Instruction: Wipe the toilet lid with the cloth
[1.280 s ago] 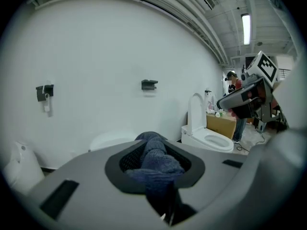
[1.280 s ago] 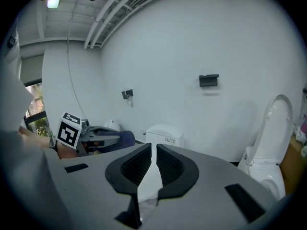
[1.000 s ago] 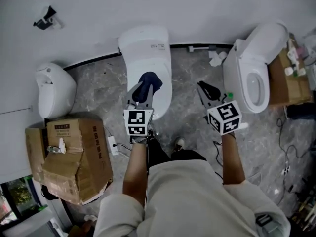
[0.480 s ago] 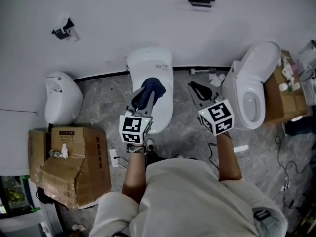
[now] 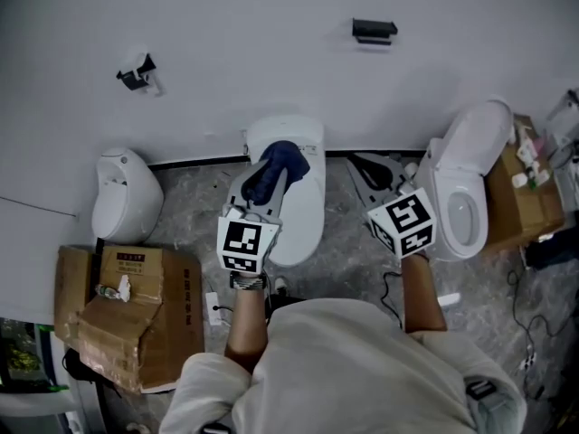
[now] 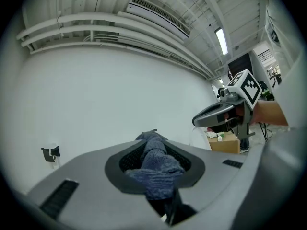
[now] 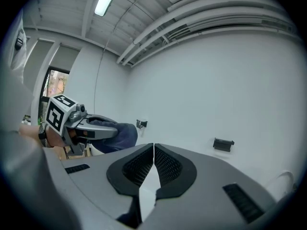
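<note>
The white toilet (image 5: 303, 211) with its lid down stands against the wall, in the middle of the head view. My left gripper (image 5: 264, 186) is held over the lid and is shut on a dark blue cloth (image 5: 279, 163). In the left gripper view the cloth (image 6: 156, 166) bulges out from between the jaws, and the gripper (image 6: 154, 150) points level at the white wall. My right gripper (image 5: 366, 172) hangs in the air to the right of the toilet. Its jaws (image 7: 153, 150) have just closed the last bit and meet with nothing between them. The right gripper view also shows the cloth (image 7: 122, 134).
A second toilet (image 5: 461, 206) with its lid up stands at the right, next to a cardboard box (image 5: 529, 188). A white fixture (image 5: 127, 208) and crushed cardboard boxes (image 5: 136, 306) are at the left. A black fitting (image 5: 374, 30) hangs on the wall. Cables lie on the floor.
Both grippers have risen, and the cloth has come up with the left one. The head view has tilted up and shows more wall. The right jaws have closed a little further.
</note>
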Motion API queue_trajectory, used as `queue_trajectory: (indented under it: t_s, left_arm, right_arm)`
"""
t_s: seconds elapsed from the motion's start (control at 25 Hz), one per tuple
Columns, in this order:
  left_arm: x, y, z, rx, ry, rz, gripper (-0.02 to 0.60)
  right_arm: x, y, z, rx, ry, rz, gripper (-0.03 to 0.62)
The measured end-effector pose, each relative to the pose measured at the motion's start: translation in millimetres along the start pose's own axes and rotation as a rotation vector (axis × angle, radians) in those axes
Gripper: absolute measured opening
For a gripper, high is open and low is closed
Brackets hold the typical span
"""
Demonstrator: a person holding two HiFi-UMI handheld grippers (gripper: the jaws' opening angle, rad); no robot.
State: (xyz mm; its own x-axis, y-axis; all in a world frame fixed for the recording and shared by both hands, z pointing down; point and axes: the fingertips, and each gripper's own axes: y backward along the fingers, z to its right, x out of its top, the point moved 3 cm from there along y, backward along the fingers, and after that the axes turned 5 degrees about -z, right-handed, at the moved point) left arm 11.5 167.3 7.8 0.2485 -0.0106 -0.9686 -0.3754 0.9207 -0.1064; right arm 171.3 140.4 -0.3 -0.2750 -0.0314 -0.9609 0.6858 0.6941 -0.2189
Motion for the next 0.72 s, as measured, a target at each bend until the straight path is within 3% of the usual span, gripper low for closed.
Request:
queue_trajectory:
  t_s: [0.2, 0.52, 0.72]
  left_arm:
    - [15, 9, -2, 0.004, 0.012, 0.044, 0.089]
    - [21, 17, -2, -0.009, 0.034, 0.05, 0.089]
    - [28, 23, 0, -0.002, 0.021, 0.107, 0.089]
  right_arm:
    - [19, 5, -2, -0.009, 0.041, 0.021, 0.029]
    - [29, 8, -7, -0.009, 0.036, 0.043, 0.029]
    - [27, 10, -4, -0.008, 0.021, 0.042, 0.029]
